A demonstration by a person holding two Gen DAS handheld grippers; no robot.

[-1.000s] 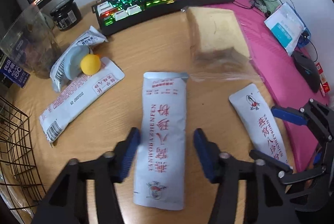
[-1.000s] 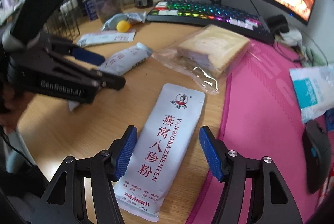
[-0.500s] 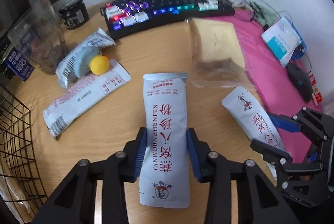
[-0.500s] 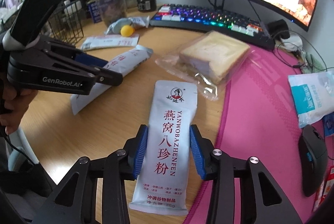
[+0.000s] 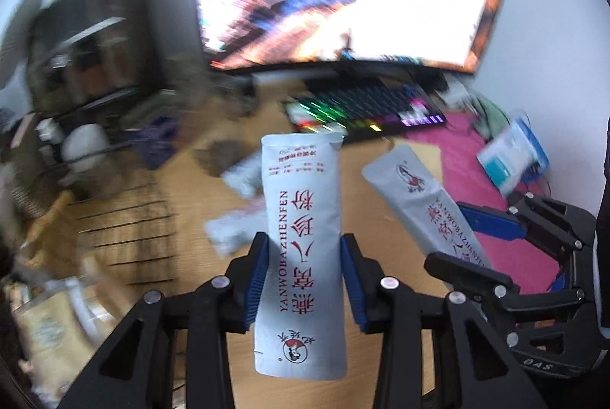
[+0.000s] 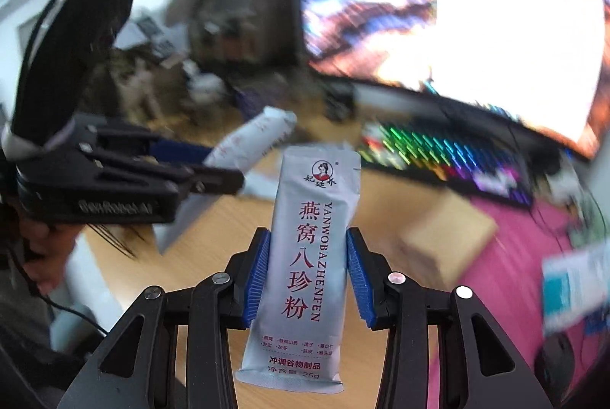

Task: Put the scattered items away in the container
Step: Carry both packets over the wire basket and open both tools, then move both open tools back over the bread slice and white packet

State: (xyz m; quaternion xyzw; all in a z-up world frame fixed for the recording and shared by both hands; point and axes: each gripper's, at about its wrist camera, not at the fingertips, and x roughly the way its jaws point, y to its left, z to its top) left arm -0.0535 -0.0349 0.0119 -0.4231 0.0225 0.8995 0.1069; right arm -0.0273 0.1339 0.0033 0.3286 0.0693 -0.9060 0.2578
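Now that both sachets have left the desk, the pick-up step is judged complete and the carry to the container is in hand. In the earlier left-wrist views the sachet lay flat on the wood between spread jaws; at present the left gripper [image 5: 304,279] is clamped on the left-hand sachet [image 5: 302,249], which stands clear of the desk [image 5: 381,188] at the centre of the frame. The right gripper [image 6: 309,275] is likewise closed on the right-hand sachet [image 6: 310,256], pads pressing both long edges, where a second ago its jaws stood wide apart. Each sachet is held near mid-length, so sag should be slight. Strong blur in the background of both views indicates fast travel. The wire basket [image 5: 126,237], taken to be the container, appears at the left of the left-wrist frame, below and left of the held sachet. Further sachets [image 5: 236,218] remain on the desk at centre left, and the bagged bread [image 6: 446,237] lies at the right of the right-wrist frame; these are still to be collected.
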